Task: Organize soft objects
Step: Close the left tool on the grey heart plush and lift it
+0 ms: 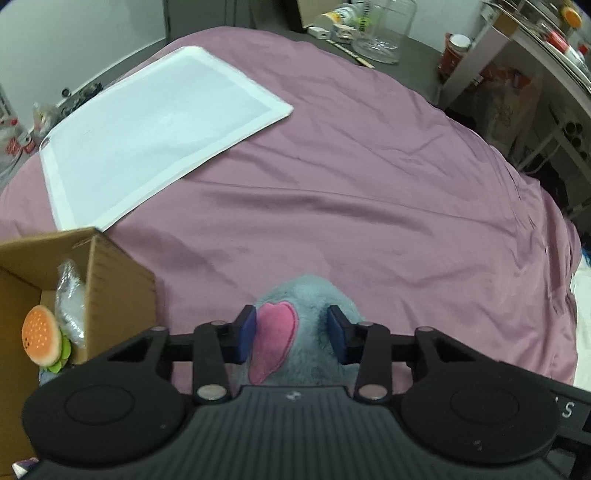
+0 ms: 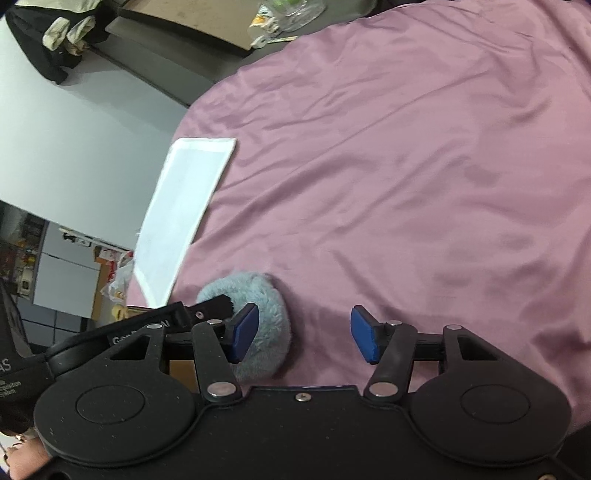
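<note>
Here, one grey-blue plush toy (image 1: 314,332) with a pink patch lies on the mauve bedsheet (image 1: 369,184), squeezed between the left gripper (image 1: 291,334) pads. Right gripper (image 2: 306,334) spread wide, empty. One cardboard box (image 1: 110,273) holds two items: a burger plush (image 1: 40,338) and a clear bag (image 1: 68,299); one white mat (image 1: 147,125) lies beyond.

A lived-in home, a bedroom by the look of it: a bed under a mauve sheet (image 1: 369,177) fills the view. Behind it a dark counter (image 1: 417,51) is crowded with a big glass jar (image 1: 382,31) and bottles, white shelves (image 1: 546,74) of household odds stand alongside, and a cardboard box (image 1: 110,273) sits on the bed.
</note>
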Tool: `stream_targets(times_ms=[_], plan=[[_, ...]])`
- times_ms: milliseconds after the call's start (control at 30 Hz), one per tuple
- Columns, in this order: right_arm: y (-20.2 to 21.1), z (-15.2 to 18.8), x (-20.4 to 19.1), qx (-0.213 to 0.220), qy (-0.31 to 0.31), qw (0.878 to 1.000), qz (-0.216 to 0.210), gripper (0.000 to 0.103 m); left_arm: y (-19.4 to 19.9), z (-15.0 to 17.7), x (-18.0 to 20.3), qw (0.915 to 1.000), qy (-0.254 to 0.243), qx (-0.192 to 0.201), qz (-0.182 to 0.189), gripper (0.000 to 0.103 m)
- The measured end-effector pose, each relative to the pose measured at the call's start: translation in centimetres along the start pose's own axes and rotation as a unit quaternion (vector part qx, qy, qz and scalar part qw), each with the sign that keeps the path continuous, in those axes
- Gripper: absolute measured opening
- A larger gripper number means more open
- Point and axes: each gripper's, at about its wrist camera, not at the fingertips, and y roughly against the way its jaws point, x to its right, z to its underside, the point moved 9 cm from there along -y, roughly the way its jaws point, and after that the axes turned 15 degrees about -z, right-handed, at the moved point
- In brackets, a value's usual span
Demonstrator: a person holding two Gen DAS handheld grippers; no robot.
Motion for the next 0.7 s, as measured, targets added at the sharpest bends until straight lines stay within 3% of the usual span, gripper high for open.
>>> stream_targets(times_ms=[133, 467, 533, 567, 600, 700], plan=[[-1.1, 0.1, -1.1, -0.008, 0.002, 1.000, -0.011, 0.056, 0.0, 0.0, -0.8, 0.9999, 0.008, -0.005, 0.003, 0.032], [-2.6, 1.5, -1.3, -0.029, -0.031, 0.999, -0.027, 0.054, -0.5, 1.2, -2.3, 0.9985, 0.031, -0.039, 0.020, 0.030], [-3.3, 2.5, -1.1, -0.047, -0.042, 0.997, -0.037, 0.039, -0.8, 1.7, -2.7, 0.9971, 0.046, -0.054, 0.029, 0.024], [-3.6, 3.0, -1.1, -0.056, -0.049, 0.996, -0.044, 0.024, -0.9, 2.0, -3.0, 0.9958, 0.056, -0.064, 0.034, 0.022], [-3.8, 3.4, -1.3, -0.060, -0.055, 0.995, -0.057, 0.017, -1.0, 2.2, -3.2, 0.9950, 0.062, -0.071, 0.035, 0.021], [-3.2, 3.3, -2.4, -0.054, -0.029, 0.996, -0.060, 0.013, -0.6, 2.5, -3.9, 0.9933, 0.075, -0.077, 0.043, 0.017]])
